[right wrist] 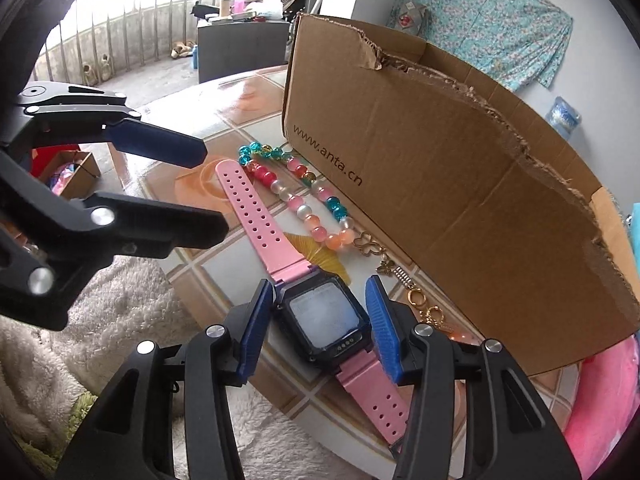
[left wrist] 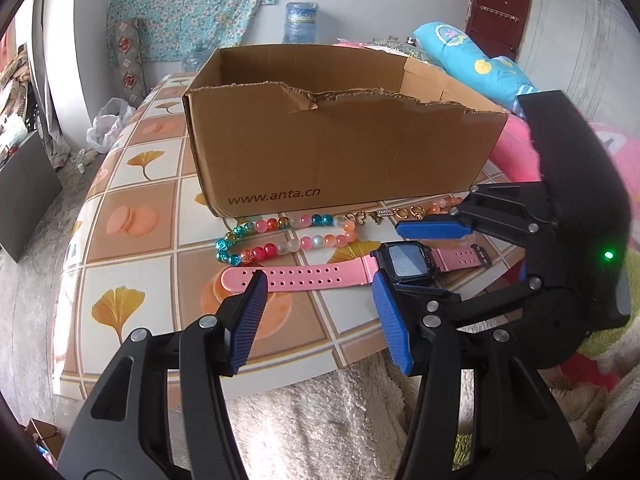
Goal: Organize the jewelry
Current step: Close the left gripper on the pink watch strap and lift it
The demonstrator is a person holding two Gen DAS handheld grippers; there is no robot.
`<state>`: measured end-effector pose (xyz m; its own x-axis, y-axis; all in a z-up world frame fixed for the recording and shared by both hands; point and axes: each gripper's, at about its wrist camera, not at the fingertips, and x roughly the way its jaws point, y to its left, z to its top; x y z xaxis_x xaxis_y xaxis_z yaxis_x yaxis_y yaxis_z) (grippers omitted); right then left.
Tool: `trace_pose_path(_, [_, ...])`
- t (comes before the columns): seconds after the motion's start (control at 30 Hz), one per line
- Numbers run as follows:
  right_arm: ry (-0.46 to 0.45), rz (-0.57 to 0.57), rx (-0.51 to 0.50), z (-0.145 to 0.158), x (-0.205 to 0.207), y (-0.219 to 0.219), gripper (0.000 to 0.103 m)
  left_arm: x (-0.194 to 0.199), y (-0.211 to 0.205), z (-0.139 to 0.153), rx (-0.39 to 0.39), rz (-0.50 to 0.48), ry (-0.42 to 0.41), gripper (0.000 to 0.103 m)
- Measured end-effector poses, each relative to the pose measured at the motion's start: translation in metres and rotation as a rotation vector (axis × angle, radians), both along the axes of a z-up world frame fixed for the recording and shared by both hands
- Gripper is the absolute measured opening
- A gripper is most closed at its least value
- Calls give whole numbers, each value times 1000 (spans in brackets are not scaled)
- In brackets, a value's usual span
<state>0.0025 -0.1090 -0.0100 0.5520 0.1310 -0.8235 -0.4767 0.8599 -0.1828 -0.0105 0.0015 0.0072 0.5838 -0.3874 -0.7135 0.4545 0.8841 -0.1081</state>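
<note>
A pink-strapped watch (left wrist: 320,275) with a black square face lies flat on the table near its front edge; it also shows in the right wrist view (right wrist: 324,316). A colourful bead necklace (left wrist: 280,236) with gold charms lies between the watch and an open cardboard box (left wrist: 340,148), also seen in the right wrist view (right wrist: 304,200) (right wrist: 460,184). My left gripper (left wrist: 316,284) is open, hovering over the strap. My right gripper (right wrist: 318,312) is open, its blue pads on either side of the watch face; it appears in the left wrist view (left wrist: 404,248).
The table has a tiled, leaf-print cloth (left wrist: 136,216). A fluffy white blanket (left wrist: 320,420) lies below the front edge. Pink and blue bedding (left wrist: 476,64) lies to the right of the box. A water jug (left wrist: 300,22) stands behind it.
</note>
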Motion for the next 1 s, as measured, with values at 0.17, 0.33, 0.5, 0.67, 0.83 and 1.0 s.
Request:
trace_pose_path(0.17, [69,-4,72,2,7,-14,47,-4,-1,1,36,13,-16,51])
trace_pose_path(0.33, [200,-20,261,8,21,-42,46,-10,-15,-3,174,-32,-71,51])
trace_pose_path(0.5, [318,-9,400,6,31,-65,46,-14,-37,-16,309,-95,-113,53])
trace_pose_path(0.67, [394,18,461,2,37,-75,46,-11,-53,-27,406,-135,-149,52])
trace_pose_path(0.83, [414,19,525,1,54,-86,46,-8,-58,-31,418,-161,-146,26])
trace_pose_path(1.0, [373,-4,532,2,46,-92,45,2,-56,-28,339,-136,-84,16])
